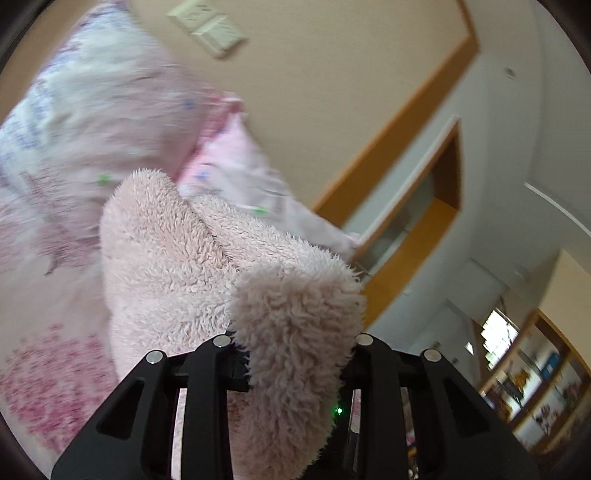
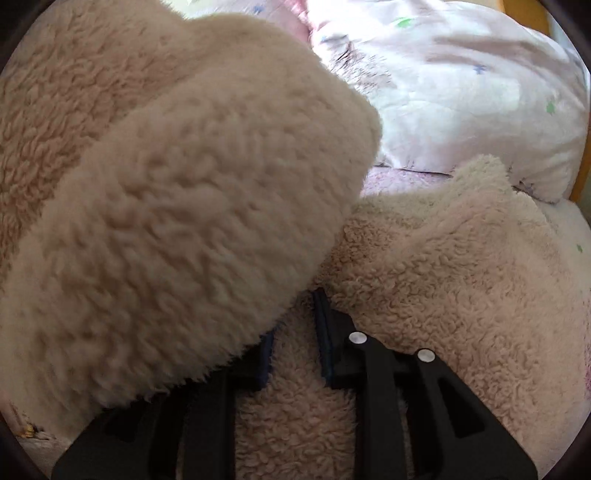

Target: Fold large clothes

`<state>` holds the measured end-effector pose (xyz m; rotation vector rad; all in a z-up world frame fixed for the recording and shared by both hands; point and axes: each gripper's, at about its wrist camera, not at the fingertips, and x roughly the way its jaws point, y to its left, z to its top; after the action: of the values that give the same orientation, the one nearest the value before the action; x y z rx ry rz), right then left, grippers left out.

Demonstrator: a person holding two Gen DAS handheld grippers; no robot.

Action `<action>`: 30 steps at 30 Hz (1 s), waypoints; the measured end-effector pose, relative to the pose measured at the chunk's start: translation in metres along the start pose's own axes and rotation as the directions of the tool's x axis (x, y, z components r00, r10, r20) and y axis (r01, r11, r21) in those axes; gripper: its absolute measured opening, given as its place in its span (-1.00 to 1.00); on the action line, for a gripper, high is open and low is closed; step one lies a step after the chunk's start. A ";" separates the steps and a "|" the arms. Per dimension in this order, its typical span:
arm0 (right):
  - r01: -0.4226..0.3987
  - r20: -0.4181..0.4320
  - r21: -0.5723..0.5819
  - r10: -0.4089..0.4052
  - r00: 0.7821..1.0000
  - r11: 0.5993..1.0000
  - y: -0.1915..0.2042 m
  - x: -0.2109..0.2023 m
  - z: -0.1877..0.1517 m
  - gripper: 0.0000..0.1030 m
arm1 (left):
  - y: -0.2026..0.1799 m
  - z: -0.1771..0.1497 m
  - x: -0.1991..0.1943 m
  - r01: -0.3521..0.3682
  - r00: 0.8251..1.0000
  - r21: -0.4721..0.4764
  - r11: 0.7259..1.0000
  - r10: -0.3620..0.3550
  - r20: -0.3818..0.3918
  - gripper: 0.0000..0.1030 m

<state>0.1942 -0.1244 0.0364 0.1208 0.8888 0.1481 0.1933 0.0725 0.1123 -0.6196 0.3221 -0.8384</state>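
While the left gripper [image 1: 295, 354] points about level, it's clamped on a bunched fold of the pink fleece [image 1: 177, 258], which runs away from the camera and hangs down toward the bed [image 1: 40, 373] near the pillow [image 1: 92, 107]. Right gripper [image 2: 293, 332] tilts downward, jaws nearly closed and pinching fleece too. A thick fuzzy roll drapes over its left finger; the rest lies on the bed.

Beige wall [image 1: 332, 92] edged with orange wood trim [image 1: 399, 129], pale switch plates [image 1: 207, 26] high on it, open doorway [image 1: 417, 221], wooden shelving [image 1: 535, 387] with blurred items, bright window [image 1: 495, 332], pink floral bedding [image 1: 55, 369], patterned pillow [image 2: 461, 92], soft daylight.
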 end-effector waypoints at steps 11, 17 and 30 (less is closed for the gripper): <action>0.079 0.079 0.173 -0.093 0.993 0.982 -0.091 -0.074 -0.023 -0.43 | -0.039 -0.037 0.079 0.170 0.964 0.025 0.985 -0.161 -0.210 -0.47; 0.052 0.178 0.385 -0.129 0.976 0.922 -0.177 -0.141 -0.015 -0.22 | -0.052 -0.069 0.120 0.185 0.929 0.068 0.980 -0.152 -0.338 -0.47; -0.261 -0.076 0.204 0.281 0.957 0.944 -0.137 -0.115 0.117 0.59 | -0.126 -0.136 0.155 0.155 0.900 0.551 0.820 0.114 -0.422 -0.47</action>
<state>0.2247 -0.2844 0.1752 0.4206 0.9870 0.3279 0.1497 -0.1631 0.0813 0.1491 0.4448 -1.0373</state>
